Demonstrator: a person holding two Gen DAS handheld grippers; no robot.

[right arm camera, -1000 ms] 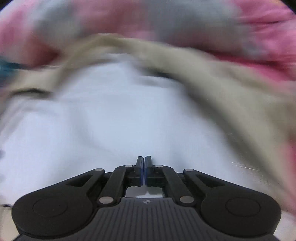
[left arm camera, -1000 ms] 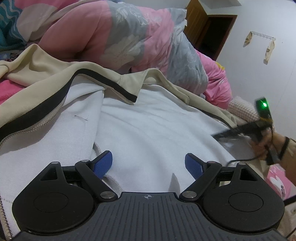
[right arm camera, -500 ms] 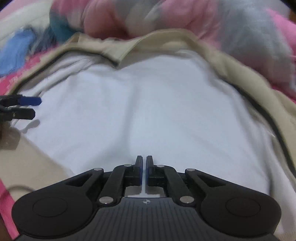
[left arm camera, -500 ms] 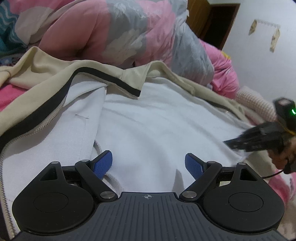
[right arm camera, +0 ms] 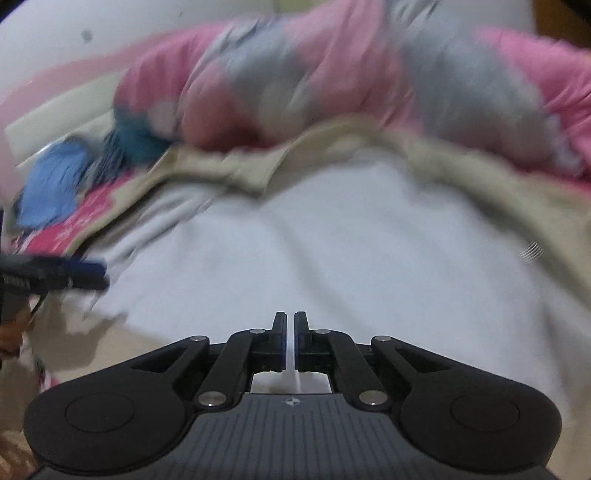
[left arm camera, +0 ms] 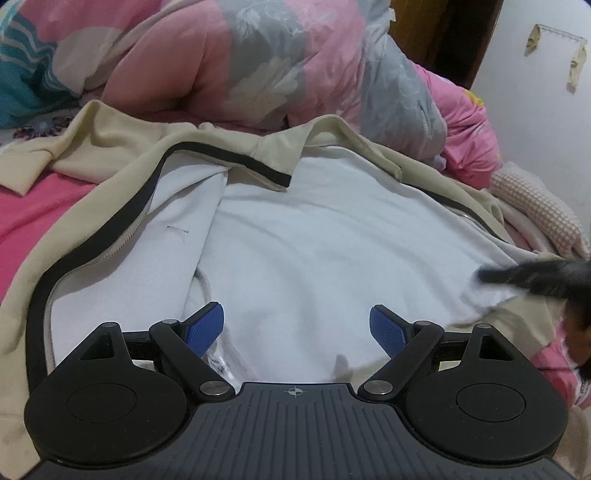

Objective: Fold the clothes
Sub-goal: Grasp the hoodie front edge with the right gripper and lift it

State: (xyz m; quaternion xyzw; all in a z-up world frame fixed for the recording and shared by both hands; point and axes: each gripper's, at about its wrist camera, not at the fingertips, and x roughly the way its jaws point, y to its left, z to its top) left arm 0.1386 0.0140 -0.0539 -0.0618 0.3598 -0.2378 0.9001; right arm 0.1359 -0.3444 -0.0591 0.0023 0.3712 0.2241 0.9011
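A beige zip jacket (left arm camera: 122, 147) lies open on the bed, its white lining (left arm camera: 332, 240) facing up and a black zipper trim (left arm camera: 229, 155) along the front edge. My left gripper (left arm camera: 295, 314) hovers open over the near part of the lining, with nothing between its blue pads (left arm camera: 207, 325). My right gripper (right arm camera: 290, 317) is shut, with only a thin slit between its fingers, low over the lining; I cannot tell whether cloth is pinched. From the left wrist it shows blurred at the lining's right edge (left arm camera: 484, 275). The left gripper (right arm camera: 88, 273) also shows at the left of the right wrist view.
A pink and grey flowered quilt (left arm camera: 258, 55) is heaped behind the jacket. Pink bedsheet (left arm camera: 37, 206) lies to the left, a waffle-knit cloth (left arm camera: 535, 203) to the right. A dark doorway (left arm camera: 443, 33) and white wall stand beyond. A hand (left arm camera: 580, 332) holds the right gripper.
The right gripper has swept sideways across the lining, staying shut, and now looks further left over the bed. The left gripper has risen a little and stayed open.
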